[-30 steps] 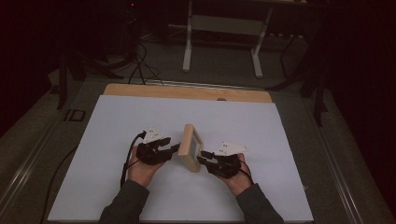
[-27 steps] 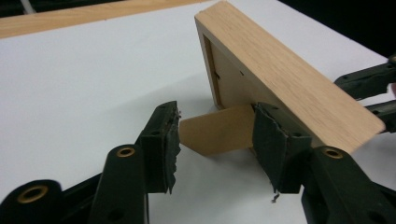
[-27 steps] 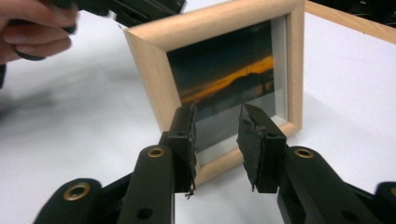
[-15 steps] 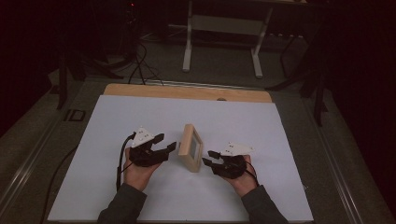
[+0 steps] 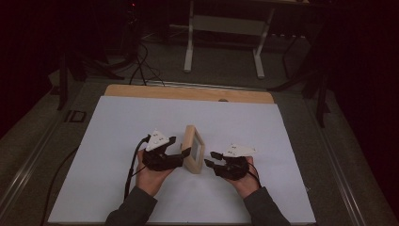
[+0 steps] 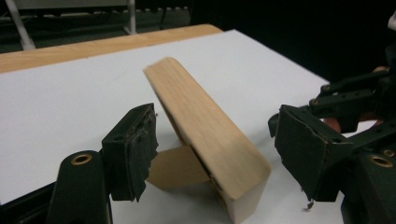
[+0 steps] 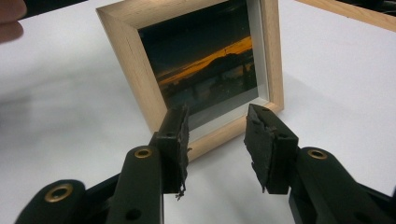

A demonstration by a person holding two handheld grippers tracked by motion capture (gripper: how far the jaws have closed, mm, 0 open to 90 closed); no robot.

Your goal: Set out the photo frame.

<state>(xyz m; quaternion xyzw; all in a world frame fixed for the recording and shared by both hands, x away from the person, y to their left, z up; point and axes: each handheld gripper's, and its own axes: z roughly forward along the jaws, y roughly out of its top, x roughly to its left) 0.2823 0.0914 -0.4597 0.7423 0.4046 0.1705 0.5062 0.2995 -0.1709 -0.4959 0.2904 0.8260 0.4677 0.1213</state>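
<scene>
Frame (image 5: 194,149) is standing mid-mat on the white sheet (image 5: 117,127), propped on its rear stand (image 6: 175,168), glass side facing my right.

Left gripper (image 5: 181,151) is sitting at the back of the frame, jaws spread wide and gripping nothing. In the left gripper view the frame's top edge is running between the pads (image 6: 140,144), with clear gaps on both sides. From the high view the upper jaw tip looks like it's brushing the frame's edge, but it's dark there, so I can't say for sure.

Right gripper (image 5: 210,158) is hovering just beside the glass face, jaws part open, holding nothing. In the right gripper view the pads (image 7: 180,133) are lining up on the bottom rail (sunset photo behind glass, so I'm avoiding the pane).

Step as I read it: I'm setting the frame up to stand on its own, both grippers free of it and standing guard.

Next move calls for:
- backing both grippers straight off, not sweeping sideways, since a knock on the stand could fold it
- if it's leaning, regripping on the wood rail only
- keeping the cables (image 5: 134,162) clear of the base
</scene>
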